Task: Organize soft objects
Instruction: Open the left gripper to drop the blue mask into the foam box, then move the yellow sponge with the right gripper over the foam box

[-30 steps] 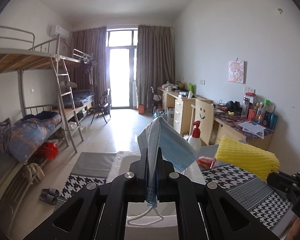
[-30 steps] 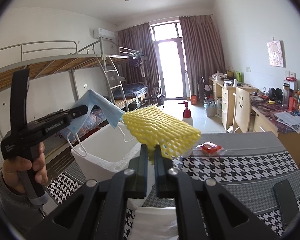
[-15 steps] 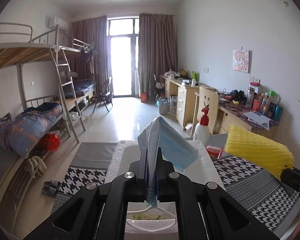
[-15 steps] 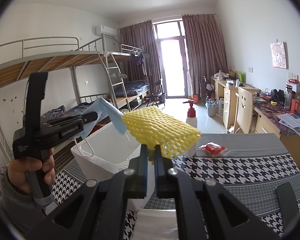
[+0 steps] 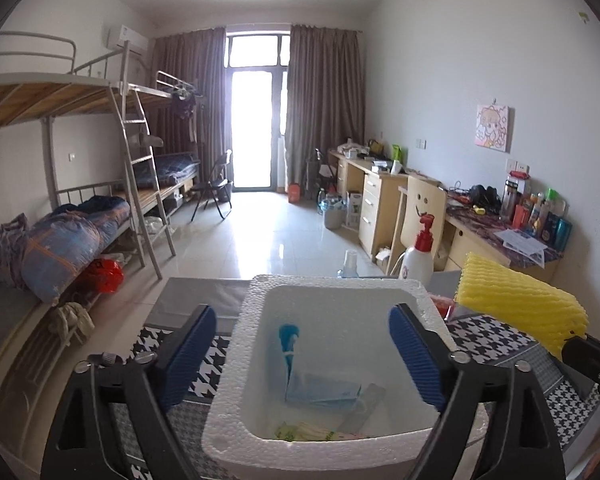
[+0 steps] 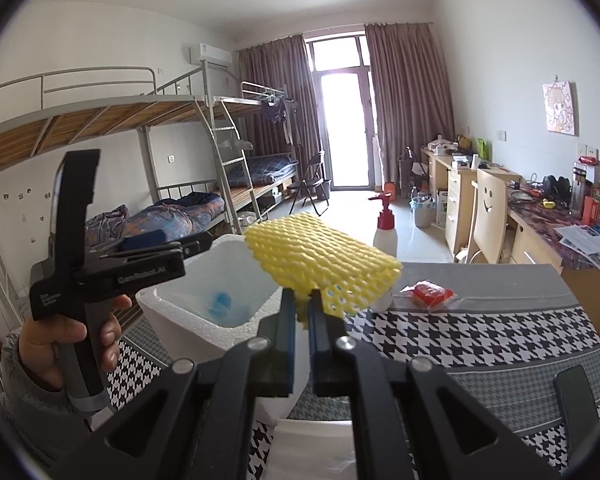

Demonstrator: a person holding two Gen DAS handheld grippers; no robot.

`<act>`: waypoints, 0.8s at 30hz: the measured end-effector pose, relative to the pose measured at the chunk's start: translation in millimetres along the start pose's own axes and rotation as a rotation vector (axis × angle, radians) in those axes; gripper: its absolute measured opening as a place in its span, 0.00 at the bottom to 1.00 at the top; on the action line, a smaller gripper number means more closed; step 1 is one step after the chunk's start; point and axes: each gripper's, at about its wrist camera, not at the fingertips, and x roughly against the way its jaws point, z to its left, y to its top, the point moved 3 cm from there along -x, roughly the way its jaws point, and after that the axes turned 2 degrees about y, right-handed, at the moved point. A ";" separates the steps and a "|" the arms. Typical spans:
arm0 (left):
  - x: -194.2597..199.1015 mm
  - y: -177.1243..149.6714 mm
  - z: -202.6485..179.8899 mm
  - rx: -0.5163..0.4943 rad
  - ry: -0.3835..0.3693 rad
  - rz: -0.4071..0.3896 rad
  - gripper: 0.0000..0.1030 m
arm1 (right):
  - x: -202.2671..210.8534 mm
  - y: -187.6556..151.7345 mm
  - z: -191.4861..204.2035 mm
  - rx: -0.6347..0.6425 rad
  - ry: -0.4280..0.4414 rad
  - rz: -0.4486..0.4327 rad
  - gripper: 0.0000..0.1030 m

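Observation:
My left gripper (image 5: 302,350) is open and empty, held over a white foam box (image 5: 256,344). A blue face mask (image 5: 316,388) lies inside the box, and shows as a blue patch in the right wrist view (image 6: 220,304). My right gripper (image 6: 301,312) is shut on a yellow foam net sleeve (image 6: 320,256), held up in the air just right of the box (image 6: 172,300). The sleeve also shows at the right of the left wrist view (image 5: 516,300). The left gripper appears at left in the right wrist view (image 6: 196,244).
The box stands on a table with a houndstooth cloth (image 6: 480,340). A white pump bottle with a red top (image 6: 385,228) and a red packet (image 6: 430,292) are behind it. A dark phone (image 6: 576,400) lies at right. A green packet (image 5: 304,432) lies in the box.
My left gripper has opened and let go of the blue mask, which has dropped into the foam box. The right gripper still holds the yellow sleeve in about the same place.

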 end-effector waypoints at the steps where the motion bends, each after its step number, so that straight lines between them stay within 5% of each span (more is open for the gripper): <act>1: 1.3 0.1 1.2 0.000 0.002 -0.004 0.92 | -0.2 0.4 0.7 0.001 0.000 0.000 0.08; 24: 33.7 -4.1 34.4 0.013 0.048 -0.114 0.99 | -26.0 11.0 31.7 0.045 0.054 0.033 0.08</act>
